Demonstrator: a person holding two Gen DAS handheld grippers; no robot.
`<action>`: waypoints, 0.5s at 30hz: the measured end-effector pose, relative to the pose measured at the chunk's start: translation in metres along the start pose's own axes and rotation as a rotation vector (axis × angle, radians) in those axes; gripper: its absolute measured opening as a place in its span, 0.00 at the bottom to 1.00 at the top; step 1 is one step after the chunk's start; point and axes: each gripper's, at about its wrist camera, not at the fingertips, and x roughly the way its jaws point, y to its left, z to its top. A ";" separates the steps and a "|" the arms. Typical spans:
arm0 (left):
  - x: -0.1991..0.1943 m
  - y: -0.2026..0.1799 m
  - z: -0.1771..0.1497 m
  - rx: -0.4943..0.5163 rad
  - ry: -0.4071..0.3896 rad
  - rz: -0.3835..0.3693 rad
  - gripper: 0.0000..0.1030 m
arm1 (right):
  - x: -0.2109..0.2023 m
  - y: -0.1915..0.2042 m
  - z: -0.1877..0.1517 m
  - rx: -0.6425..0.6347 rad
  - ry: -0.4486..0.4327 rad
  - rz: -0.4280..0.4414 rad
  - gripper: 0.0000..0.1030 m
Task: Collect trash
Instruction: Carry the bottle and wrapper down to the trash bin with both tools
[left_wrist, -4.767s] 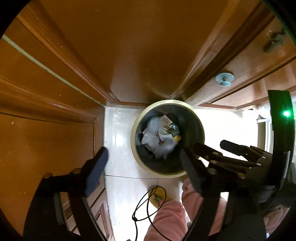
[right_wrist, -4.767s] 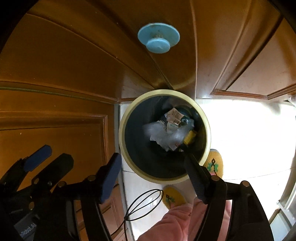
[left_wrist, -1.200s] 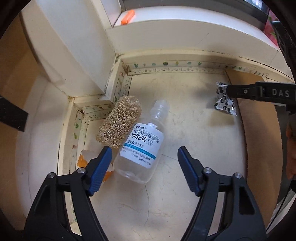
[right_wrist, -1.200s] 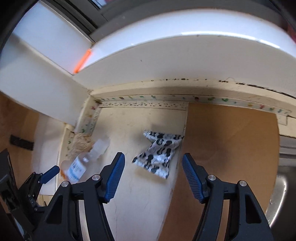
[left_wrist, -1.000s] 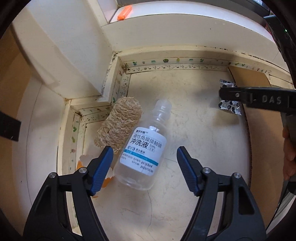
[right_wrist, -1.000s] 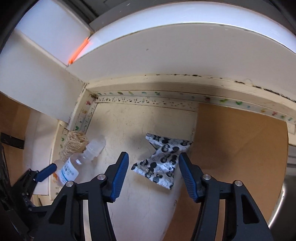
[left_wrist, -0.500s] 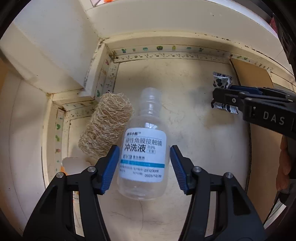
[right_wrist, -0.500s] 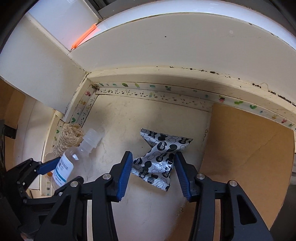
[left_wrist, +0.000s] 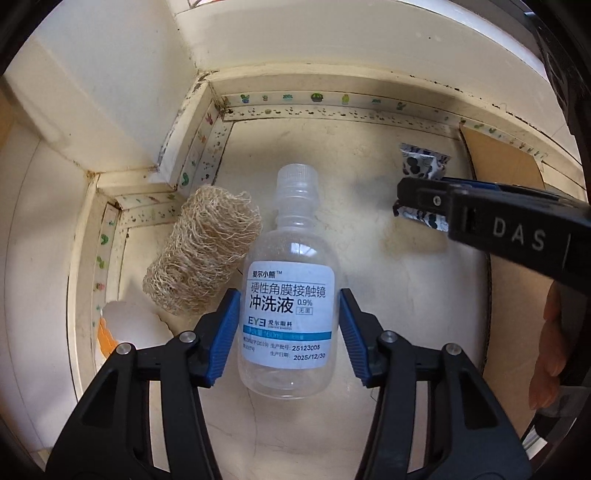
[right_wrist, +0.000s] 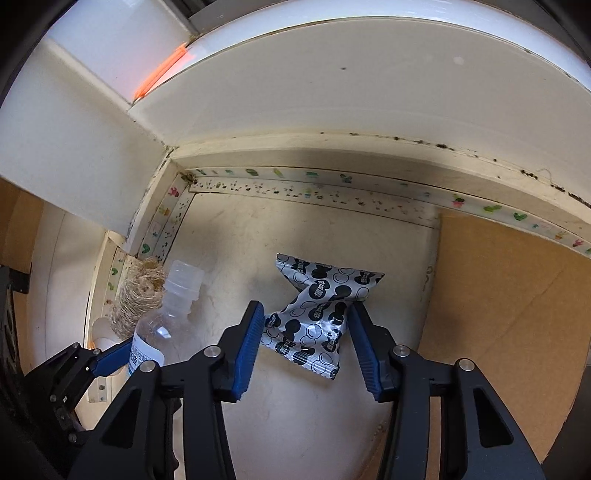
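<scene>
- Jaws on the left gripper (left_wrist: 288, 332) have just been closing and now sit against both flanks of the clear bottle (left_wrist: 290, 306), blue pads (left_wrist: 225, 332) touching the label at its lower body; I'd call it a grip just made, not yet firm
- That bottle lies on its side on the pale counter (left_wrist: 388, 295), cap pointing away toward the taped back edge, with the loofah scrubber (left_wrist: 203, 254) touching its left shoulder
- Risk there: the round, slick plastic could squirt forward out of the pads if they squeeze off-centre, or the loofah could drag along on the lift
- Right of the bottle, well apart, lies the black-and-white snack wrapper (right_wrist: 317, 314), and the right gripper (right_wrist: 304, 343) straddles it; its jaws have just been closing, pads at the wrapper's edges, though I can't be sure they pinch it yet
- Risk there: thin crinkled foil may fold flat and slip under the fingertips, or only a corner gets caught and tears free on the way to the bin
</scene>
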 end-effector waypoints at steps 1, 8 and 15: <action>-0.001 0.000 -0.002 -0.004 0.002 -0.005 0.48 | -0.001 -0.002 -0.001 0.015 0.002 0.016 0.40; -0.013 -0.003 -0.025 -0.018 0.005 -0.026 0.48 | -0.009 -0.010 -0.015 0.056 0.016 0.065 0.35; -0.041 -0.001 -0.056 -0.027 -0.015 -0.062 0.48 | -0.039 -0.008 -0.048 0.049 0.011 0.106 0.35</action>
